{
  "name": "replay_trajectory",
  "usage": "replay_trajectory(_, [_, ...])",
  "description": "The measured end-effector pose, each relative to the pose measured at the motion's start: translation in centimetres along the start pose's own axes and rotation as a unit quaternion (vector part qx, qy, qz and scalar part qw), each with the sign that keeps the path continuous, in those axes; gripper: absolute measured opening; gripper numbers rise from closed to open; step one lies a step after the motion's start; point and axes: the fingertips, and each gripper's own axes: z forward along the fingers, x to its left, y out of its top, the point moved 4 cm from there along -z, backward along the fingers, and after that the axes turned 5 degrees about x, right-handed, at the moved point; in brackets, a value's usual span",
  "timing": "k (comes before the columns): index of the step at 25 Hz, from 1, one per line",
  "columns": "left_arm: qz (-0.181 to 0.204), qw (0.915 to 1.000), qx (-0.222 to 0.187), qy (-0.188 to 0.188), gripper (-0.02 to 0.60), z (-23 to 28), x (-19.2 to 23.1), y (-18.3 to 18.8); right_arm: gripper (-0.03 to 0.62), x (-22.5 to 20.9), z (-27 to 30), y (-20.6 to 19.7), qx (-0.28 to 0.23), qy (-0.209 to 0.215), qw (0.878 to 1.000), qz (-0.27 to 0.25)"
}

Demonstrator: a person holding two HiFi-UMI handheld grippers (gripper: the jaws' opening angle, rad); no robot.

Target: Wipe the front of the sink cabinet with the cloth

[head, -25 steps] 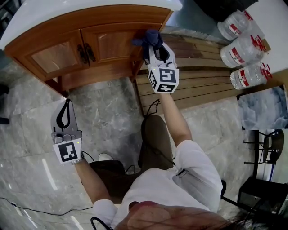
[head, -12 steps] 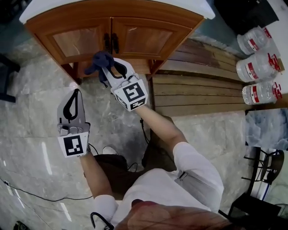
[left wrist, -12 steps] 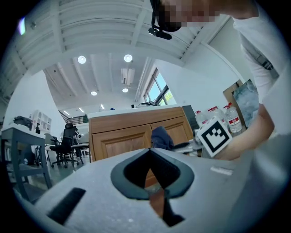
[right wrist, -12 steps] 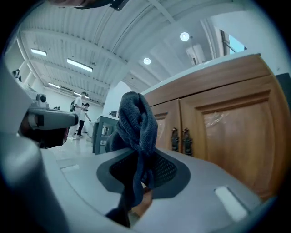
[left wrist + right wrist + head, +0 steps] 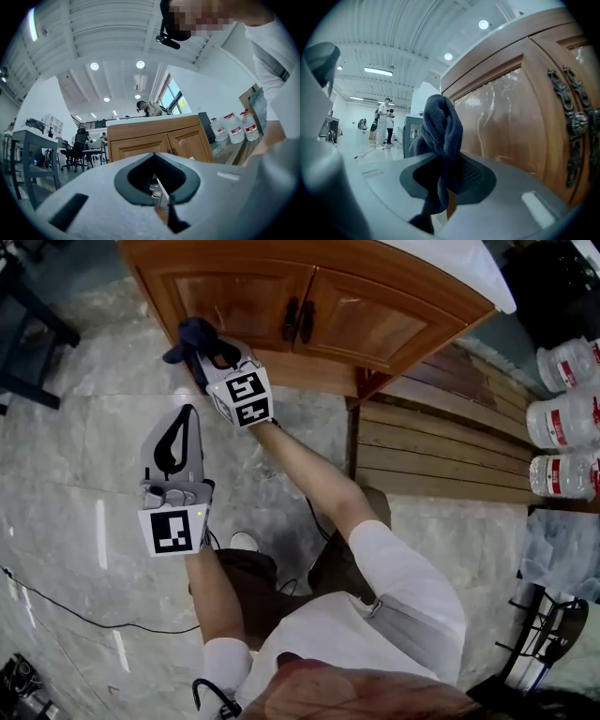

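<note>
The wooden sink cabinet with two doors and dark handles fills the top of the head view. My right gripper is shut on a dark blue cloth, held at the cabinet's lower left corner, by the left door. In the right gripper view the cloth bunches out of the jaws right beside the glossy door panel. My left gripper hangs lower over the floor, shut with nothing in it. Its view shows the cabinet some way ahead.
Wooden floor boards lie right of the cabinet, with large water bottles at the far right. The floor is grey marble tile; a black cable runs at lower left. A dark chair leg stands at upper left.
My right gripper has swept the cloth leftward across the cabinet front, from its right edge to the lower left corner. The left gripper stayed low over the floor.
</note>
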Motion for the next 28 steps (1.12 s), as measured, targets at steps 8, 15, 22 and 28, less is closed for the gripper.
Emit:
replay_trajectory(8, [0.014, 0.9993, -0.011, 0.034, 0.0, -0.7, 0.7, 0.5, 0.092, 2.4, 7.8, -1.4, 0.035, 0.009, 0.999, 0.001])
replay_trajectory(15, [0.023, 0.9994, -0.003, 0.026, 0.0, -0.5, 0.5, 0.3, 0.089, 1.3, 8.4, -2.1, 0.042, -0.007, 0.999, -0.008])
replay_trajectory(22, [0.031, 0.9995, 0.007, 0.009, 0.0, 0.2, -0.2, 0.0, 0.087, -2.2, 4.8, -2.4, 0.026, -0.025, 0.999, 0.01])
replay_trajectory(28, [0.02, 0.9998, 0.001, 0.007, 0.0, 0.5, -0.4, 0.0, 0.087, -5.5, 0.6, -2.8, 0.024, -0.053, 0.998, 0.036])
